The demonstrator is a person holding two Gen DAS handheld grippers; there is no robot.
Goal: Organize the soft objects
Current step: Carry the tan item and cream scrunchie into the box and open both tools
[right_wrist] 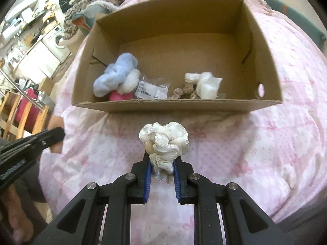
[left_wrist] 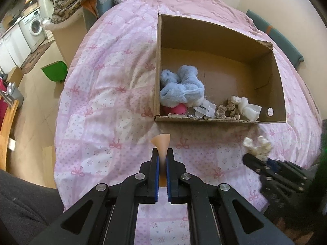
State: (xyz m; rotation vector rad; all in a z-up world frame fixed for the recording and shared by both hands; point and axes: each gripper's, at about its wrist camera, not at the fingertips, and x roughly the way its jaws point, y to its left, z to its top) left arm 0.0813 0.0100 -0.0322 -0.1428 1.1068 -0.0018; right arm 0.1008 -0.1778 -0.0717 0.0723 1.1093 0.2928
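Just short of the cardboard box (right_wrist: pixel 175 104): right gripper (right_wrist: pixel 162 164) clenched on a light, squashy cream scrunchie (right_wrist: pixel 166 140), left gripper (left_wrist: pixel 162 159) pinching a thin, soft orange piece (left_wrist: pixel 161 140).

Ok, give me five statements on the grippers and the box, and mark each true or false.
1. The right gripper is shut on a cream scrunchie. True.
2. The left gripper is open and holds nothing. False: it is shut on a thin peach piece.
3. The blue plush lies inside the box. True.
4. The cream scrunchie is already in the box. False: it is held above the pink bedspread, on the near side of the box.
5. The box stands on the floor. False: it sits on the bedspread.
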